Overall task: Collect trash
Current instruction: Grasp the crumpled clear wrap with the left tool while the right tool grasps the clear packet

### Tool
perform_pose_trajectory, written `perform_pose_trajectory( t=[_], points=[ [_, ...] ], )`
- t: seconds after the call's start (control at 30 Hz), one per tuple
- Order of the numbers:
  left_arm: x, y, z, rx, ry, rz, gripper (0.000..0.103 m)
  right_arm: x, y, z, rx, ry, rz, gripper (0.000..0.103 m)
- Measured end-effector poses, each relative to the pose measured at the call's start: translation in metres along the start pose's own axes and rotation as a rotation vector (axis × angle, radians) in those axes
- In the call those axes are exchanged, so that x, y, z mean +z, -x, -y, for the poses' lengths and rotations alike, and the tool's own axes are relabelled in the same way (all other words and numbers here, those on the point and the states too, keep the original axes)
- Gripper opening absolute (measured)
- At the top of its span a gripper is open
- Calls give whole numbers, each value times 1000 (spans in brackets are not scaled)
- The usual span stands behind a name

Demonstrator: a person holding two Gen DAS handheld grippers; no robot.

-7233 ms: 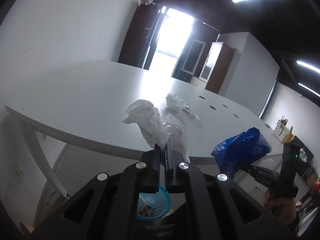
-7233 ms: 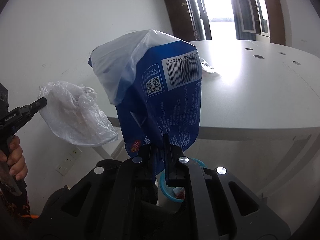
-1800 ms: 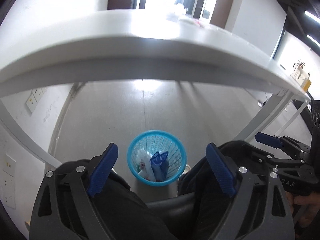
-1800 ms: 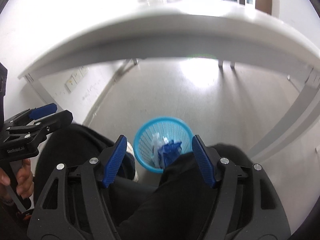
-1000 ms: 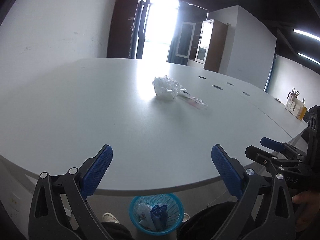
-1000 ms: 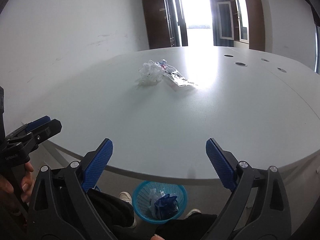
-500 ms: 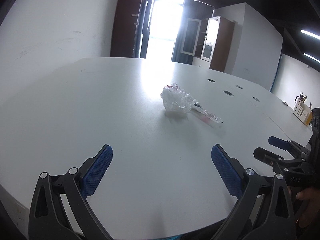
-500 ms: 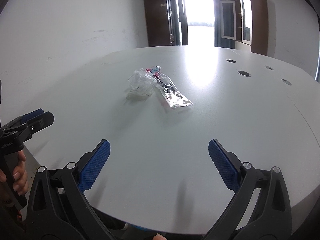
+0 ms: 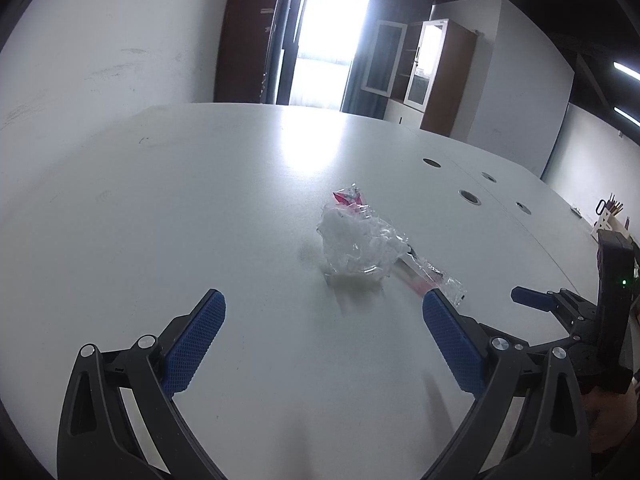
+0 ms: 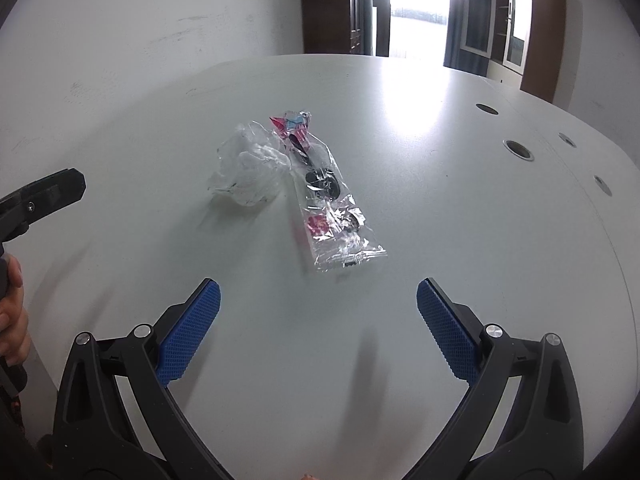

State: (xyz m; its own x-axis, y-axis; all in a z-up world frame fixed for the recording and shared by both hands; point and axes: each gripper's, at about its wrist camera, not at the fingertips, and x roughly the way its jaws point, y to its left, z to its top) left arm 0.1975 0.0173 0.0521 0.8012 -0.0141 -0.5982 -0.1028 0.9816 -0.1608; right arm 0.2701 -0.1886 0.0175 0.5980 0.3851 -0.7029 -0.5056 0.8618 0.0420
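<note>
Both claws have closed in over the table [image 10: 460,208] since a second ago, and the blue basket has dropped from view; the left gripper [image 9: 324,336] gapes wide and empty with the crumpled clear plastic [image 9: 356,246] just ahead. The right gripper [image 10: 318,320], equally wide and empty, faces the flat clear wrapper [image 10: 330,208] lying against that wad, probably lined up for paired picks.

A white table [image 10: 440,208] is carrying two pieces of trash: a crumpled clear plastic bag [image 10: 250,172] and, touching it at its 3 o'clock, a flat clear wrapper [image 10: 328,204] with pink print.
</note>
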Motion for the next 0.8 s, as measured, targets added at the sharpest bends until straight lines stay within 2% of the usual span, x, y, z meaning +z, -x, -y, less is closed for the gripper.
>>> perform_pose_trajectory(
  t=[0.13, 0.23, 0.33, 0.43, 0.63, 0.73, 0.77, 0.8],
  points=[
    [17, -27, 8, -19, -16, -32, 97, 14, -21, 4, -27, 29, -39, 90],
    [26, -49, 17, -36, -34, -68, 97, 18, -37, 4, -12, 44, -80, 87],
    [29, -72, 24, -36, -57, -119, 97, 22, -50, 3, 0, 60, -117, 79],
    [33, -97, 22, -53, -24, -180, 97, 24, -60, 0, 10, 82, -147, 69],
    [35, -125, 33, -103, -49, -225, 95, 24, -67, -1, 31, 89, -159, 56],
    [33, -137, 34, -83, -54, -236, 76, 22, -62, -2, 41, 93, -152, 41],
    [32, -140, 31, -91, -35, -240, 62, 21, -60, -2, 41, 89, -149, 31],
    [31, -142, 28, -93, -15, -248, 43, 20, -58, -1, 51, 84, -147, 23]
  ],
)
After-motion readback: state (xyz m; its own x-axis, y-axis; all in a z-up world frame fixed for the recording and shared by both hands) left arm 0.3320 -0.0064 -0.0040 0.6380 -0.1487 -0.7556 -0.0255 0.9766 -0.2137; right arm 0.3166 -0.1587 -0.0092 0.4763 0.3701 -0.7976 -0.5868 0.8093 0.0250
